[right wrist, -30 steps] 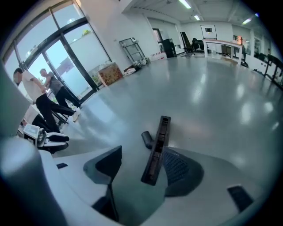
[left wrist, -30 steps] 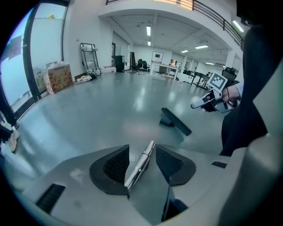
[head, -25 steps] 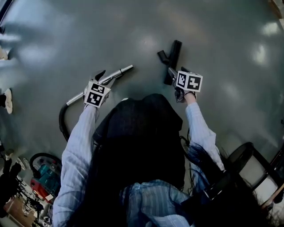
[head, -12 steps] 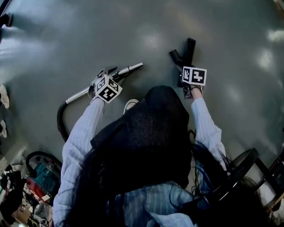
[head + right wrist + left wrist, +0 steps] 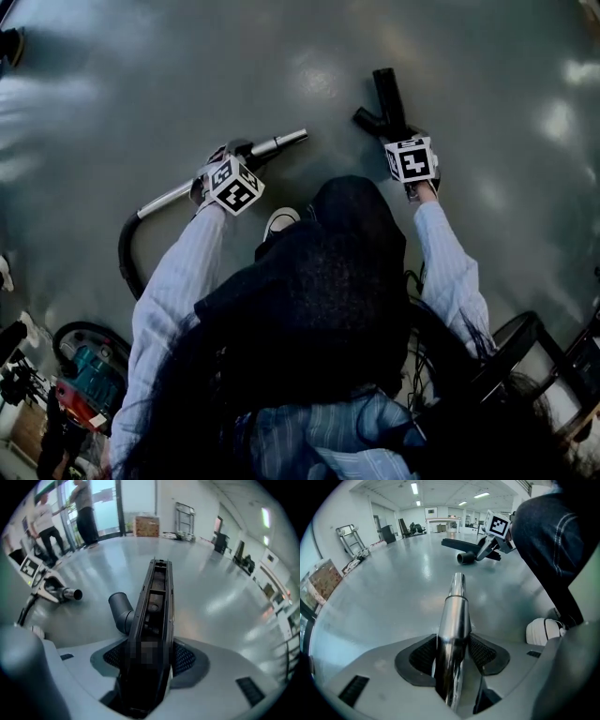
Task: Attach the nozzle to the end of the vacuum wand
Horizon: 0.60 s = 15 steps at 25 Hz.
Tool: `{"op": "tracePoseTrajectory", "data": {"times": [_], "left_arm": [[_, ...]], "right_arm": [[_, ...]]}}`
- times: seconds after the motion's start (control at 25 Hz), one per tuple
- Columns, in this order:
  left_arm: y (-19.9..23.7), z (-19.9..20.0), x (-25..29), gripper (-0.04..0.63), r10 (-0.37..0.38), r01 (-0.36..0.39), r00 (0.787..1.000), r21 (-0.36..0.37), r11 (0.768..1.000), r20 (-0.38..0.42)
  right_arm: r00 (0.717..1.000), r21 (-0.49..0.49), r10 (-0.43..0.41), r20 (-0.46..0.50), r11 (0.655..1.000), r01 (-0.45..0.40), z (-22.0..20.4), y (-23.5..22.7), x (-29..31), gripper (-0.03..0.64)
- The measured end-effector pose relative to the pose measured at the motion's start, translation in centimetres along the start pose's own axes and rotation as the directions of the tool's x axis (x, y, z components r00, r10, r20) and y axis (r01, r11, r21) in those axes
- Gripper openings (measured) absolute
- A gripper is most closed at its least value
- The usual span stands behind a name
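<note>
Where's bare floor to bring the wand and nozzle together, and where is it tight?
Bare floor lies between the wand's metal end and the nozzle, and all beyond them. It is crowded near you: hose loop and red and teal machine at left, chair frame at right.

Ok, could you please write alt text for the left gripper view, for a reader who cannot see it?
The left gripper is closed on a shiny metal vacuum wand, which points away over a grey floor. Farther off is the black nozzle, not yet attached; a white shoe is at the right.
</note>
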<state>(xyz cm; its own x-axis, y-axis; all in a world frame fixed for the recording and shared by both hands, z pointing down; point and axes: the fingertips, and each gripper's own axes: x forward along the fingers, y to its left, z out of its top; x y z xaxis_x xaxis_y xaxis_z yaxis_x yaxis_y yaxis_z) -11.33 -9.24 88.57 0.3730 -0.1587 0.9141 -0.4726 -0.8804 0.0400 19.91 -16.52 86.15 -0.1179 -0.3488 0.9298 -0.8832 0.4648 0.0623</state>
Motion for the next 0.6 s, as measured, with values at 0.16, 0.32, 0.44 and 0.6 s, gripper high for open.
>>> {"op": "tracePoseTrajectory", "data": {"times": [0.16,0.32,0.44,0.6], "left_arm": [[0.4,-0.3,0.7,0.196,-0.010,0.010,1.000,0.005,1.000,-0.020],[0.1,-1.0,0.2,0.193,-0.006,0.007,1.000,0.016,1.000,-0.013],[0.3,-1.4,-1.8,0.193,0.005,-0.006,1.000,0.020,1.000,0.011],[0.1,-0.1,-3.4,0.192,0.008,-0.009,0.999,0.022,1.000,0.047]], "right_arm": [[0.995,-0.242,0.064,0.076,0.969,-0.044,2.3,1.8,0.7,0.249],[0.977,-0.405,0.181,0.116,0.906,-0.121,4.9,5.6,0.2,0.249],[0.965,-0.532,0.241,0.103,0.833,-0.151,6.8,8.7,-0.5,0.249],[0.957,-0.635,0.272,0.099,0.758,-0.150,8.6,9.9,-1.6,0.249]]}}
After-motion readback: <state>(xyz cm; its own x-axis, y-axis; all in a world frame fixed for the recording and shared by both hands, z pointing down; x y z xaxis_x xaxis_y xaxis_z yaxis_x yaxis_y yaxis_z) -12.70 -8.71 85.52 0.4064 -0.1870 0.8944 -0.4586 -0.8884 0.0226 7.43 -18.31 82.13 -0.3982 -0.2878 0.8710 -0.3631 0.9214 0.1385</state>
